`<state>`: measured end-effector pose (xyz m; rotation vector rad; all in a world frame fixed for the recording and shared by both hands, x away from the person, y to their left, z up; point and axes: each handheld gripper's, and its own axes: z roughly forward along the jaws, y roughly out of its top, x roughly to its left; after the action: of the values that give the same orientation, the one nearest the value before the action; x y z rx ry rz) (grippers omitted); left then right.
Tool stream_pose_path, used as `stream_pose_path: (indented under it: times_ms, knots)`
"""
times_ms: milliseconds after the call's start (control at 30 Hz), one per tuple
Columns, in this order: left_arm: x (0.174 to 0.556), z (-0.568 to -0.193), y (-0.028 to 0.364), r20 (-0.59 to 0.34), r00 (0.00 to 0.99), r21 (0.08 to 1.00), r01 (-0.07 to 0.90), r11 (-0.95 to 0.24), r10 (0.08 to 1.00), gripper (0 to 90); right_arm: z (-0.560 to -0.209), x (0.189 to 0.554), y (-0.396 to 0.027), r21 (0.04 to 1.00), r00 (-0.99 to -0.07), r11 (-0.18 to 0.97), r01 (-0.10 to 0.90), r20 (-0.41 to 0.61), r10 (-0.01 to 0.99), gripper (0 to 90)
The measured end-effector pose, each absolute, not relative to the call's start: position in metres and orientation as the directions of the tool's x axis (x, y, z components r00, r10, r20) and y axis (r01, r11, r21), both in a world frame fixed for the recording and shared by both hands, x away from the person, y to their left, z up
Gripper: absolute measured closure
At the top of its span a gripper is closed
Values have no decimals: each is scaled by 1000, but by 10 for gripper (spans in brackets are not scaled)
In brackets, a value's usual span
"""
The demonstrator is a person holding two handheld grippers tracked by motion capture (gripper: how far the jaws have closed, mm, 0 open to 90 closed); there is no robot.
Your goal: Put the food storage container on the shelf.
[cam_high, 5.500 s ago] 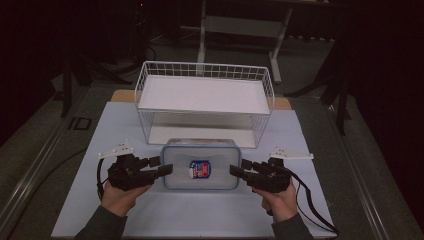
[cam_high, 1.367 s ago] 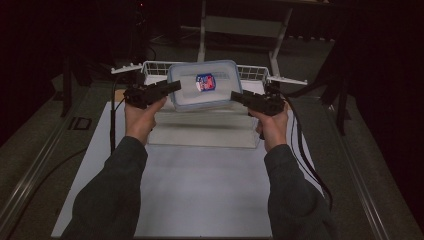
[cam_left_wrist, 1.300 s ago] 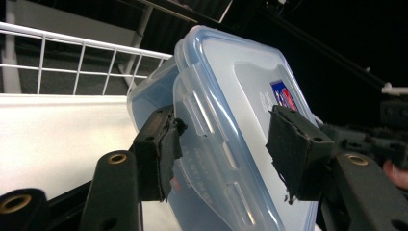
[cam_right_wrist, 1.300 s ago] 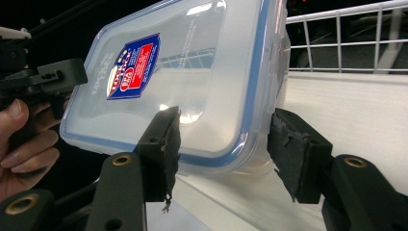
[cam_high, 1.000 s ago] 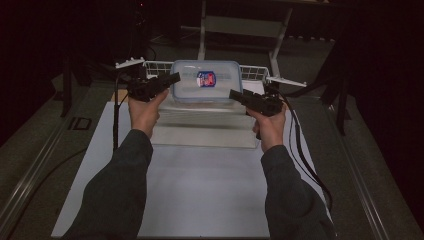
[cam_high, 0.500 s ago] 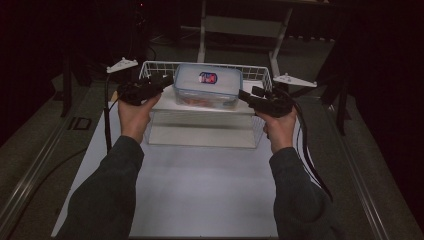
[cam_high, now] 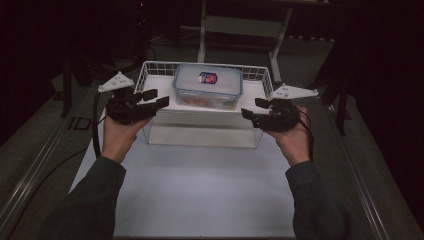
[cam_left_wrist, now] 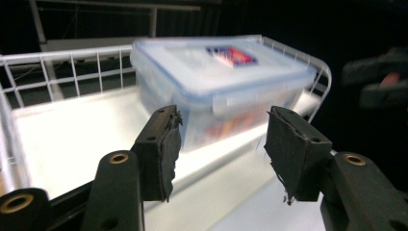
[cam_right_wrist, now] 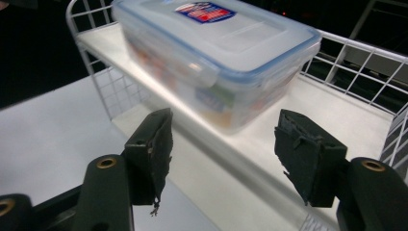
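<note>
Dark surroundings frame a white tabletop (cam_high: 200, 185), where a lidded box (cam_high: 207, 86) now sits on the wire rack's (cam_high: 150, 70) upper shelf, carried up from the mat seconds earlier. The left tool (cam_high: 156, 98) and right tool (cam_high: 251, 108) have both let go, jaws spread, either side of it; the placement looks complete.

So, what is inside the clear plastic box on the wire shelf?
Through the cloudy wall of the plastic box, orange and reddish shapes show low inside. What they are cannot be told. Its lid, with a red and blue label, covers the contents from above.
</note>
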<state>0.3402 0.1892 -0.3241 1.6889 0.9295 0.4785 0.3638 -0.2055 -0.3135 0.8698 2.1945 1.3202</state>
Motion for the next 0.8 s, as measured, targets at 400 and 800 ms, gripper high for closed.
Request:
stream_pose_path:
  times_ms: [400, 800]
  knots:
    - [284, -352, 208, -33, 598, 940, 290, -178, 801, 368, -341, 312, -219, 891, -720, 376, 256, -84, 689, 298]
    - [233, -406, 226, -35, 578, 945, 285, -162, 815, 351, -399, 259, -251, 881, -696, 356, 312, -43, 717, 293]
